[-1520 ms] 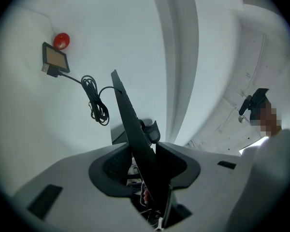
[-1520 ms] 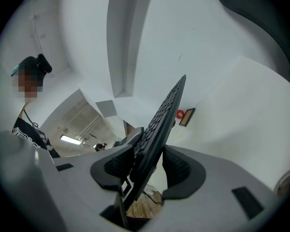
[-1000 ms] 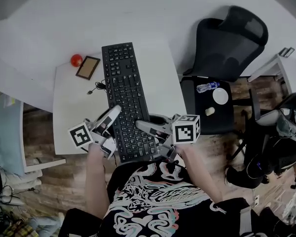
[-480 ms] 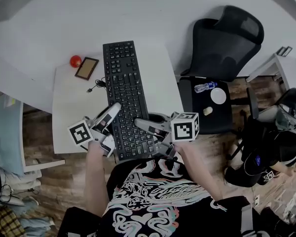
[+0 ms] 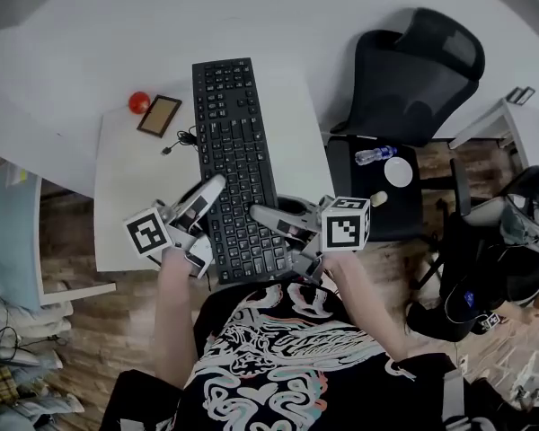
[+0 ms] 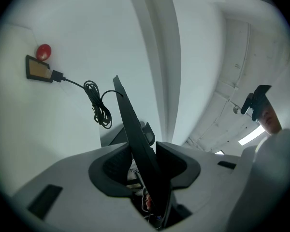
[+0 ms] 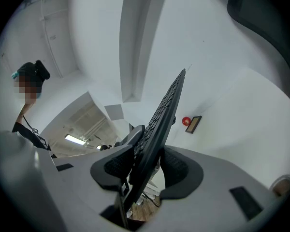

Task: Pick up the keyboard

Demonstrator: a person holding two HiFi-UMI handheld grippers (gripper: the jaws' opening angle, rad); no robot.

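Since the keyboard (image 5: 236, 169) is long and thin, it is taken at its near end from both long sides at once, which guards against tipping or twisting. It lies lengthwise over the white bench (image 5: 126, 205), with its near end projecting past the bench edge toward the person. Judging from the gripper views it is raised off the surface, though contact at the far end cannot be ruled out.

The left gripper (image 5: 212, 190) has its jaws partly closed and pressed on the keyboard's left edge. Its own view shows the board edge-on between the pads, with no gap. The right gripper (image 5: 262, 215) is clamped the same way on the right edge, directly opposite, with one pad on the key side and one on the underside. Both grippers lie about level, which suits a flat lift.

On the bench to the left of the keyboard lies a coiled cable (image 5: 181, 140). One end is plugged into a small brown tile (image 5: 160, 116), and a red ball (image 5: 139, 102) sits just beyond the tile. Whether the cable's other end joins the keyboard cannot be told. If it does, a higher lift may drag the tile.

Off the bench to the right of the keyboard stand a black office chair (image 5: 413, 70) and a dark low stand (image 5: 368, 214) carrying a bottle (image 5: 377, 156).
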